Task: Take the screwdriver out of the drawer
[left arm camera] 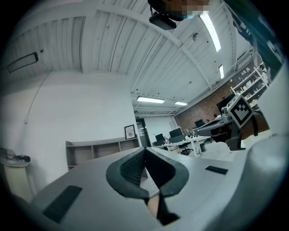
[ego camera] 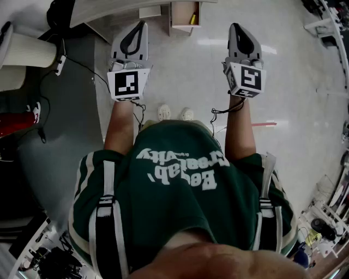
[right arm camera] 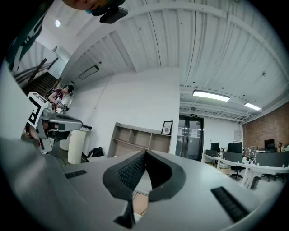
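A small wooden drawer unit [ego camera: 184,16] stands on the floor ahead of the person's feet, between the two grippers. Something yellow [ego camera: 192,19] shows in its open top; I cannot tell whether it is the screwdriver. My left gripper [ego camera: 140,24] is held out level at the left with its jaws shut and nothing between them. My right gripper [ego camera: 235,26] is held out the same way at the right, shut and empty. In the left gripper view the black pads [left arm camera: 145,151] meet at the tips. The right gripper view shows its pads [right arm camera: 145,153] closed together too.
A white cylinder-shaped stand [ego camera: 27,52] and cables lie at the left on a grey floor strip. A wooden wall shelf [right arm camera: 140,140] and office desks with monitors [left arm camera: 189,142] are farther off. Cluttered gear [ego camera: 322,229] sits at the lower right.
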Motion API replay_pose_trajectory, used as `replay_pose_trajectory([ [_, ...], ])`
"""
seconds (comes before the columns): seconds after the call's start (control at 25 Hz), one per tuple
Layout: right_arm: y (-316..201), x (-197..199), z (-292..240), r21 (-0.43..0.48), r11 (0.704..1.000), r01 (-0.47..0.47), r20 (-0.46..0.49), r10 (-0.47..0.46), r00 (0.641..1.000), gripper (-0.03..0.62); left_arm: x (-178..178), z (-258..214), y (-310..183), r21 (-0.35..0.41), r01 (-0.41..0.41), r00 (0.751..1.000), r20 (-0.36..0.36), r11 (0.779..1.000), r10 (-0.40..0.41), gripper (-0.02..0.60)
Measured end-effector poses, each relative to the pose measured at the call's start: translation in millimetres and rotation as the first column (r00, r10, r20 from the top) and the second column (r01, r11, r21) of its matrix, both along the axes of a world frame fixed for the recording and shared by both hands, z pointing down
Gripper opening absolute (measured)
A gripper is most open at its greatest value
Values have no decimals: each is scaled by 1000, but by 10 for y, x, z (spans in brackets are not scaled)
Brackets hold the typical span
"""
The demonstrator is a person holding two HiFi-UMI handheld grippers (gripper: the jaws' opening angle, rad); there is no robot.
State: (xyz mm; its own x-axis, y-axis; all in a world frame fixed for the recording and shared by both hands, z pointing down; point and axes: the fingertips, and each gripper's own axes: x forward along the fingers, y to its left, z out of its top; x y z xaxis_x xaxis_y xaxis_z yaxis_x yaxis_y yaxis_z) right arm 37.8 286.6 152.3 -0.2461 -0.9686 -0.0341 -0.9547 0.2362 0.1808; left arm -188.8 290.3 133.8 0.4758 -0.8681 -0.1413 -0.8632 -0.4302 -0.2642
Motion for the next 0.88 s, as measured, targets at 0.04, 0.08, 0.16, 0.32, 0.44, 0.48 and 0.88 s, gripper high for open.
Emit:
replay_pose_trajectory([
  [0.04, 3, 0, -15, 3, 1000, 0, 0, 0, 1000, 32, 4, -16, 2, 2, -2, 1000, -2, 1000, 2, 17],
  [0.08, 5, -2, -29, 6, 1000, 0, 0, 0, 1000, 32, 7, -30, 3, 4, -4, 1000, -4, 1000, 4, 17],
  [0.16, 1, -15, -44, 12, 1000, 1, -2, -1, 1000, 32, 12, -46, -4, 7, -8, 1000, -7, 1000, 8, 17],
  [0.32, -29, -38, -30, 18, 1000, 2, -9, -2, 1000, 32, 20, -40, -36, 12, -15, 1000, -7, 1000, 16, 17],
  [0.44, -39, -57, -42, 21, 1000, 5, -5, -5, 1000, 32, 14, -53, -46, 13, -16, 1000, -7, 1000, 16, 17],
  [0.48, -36, -57, -46, 20, 1000, 7, -6, -7, 1000, 32, 25, -54, -48, 12, -17, 1000, -9, 1000, 17, 17],
  [0.88, -56, -55, -91, 32, 999, 6, -1, -6, 1000, 32, 61, -74, -98, 8, -37, 999, -16, 999, 37, 17],
])
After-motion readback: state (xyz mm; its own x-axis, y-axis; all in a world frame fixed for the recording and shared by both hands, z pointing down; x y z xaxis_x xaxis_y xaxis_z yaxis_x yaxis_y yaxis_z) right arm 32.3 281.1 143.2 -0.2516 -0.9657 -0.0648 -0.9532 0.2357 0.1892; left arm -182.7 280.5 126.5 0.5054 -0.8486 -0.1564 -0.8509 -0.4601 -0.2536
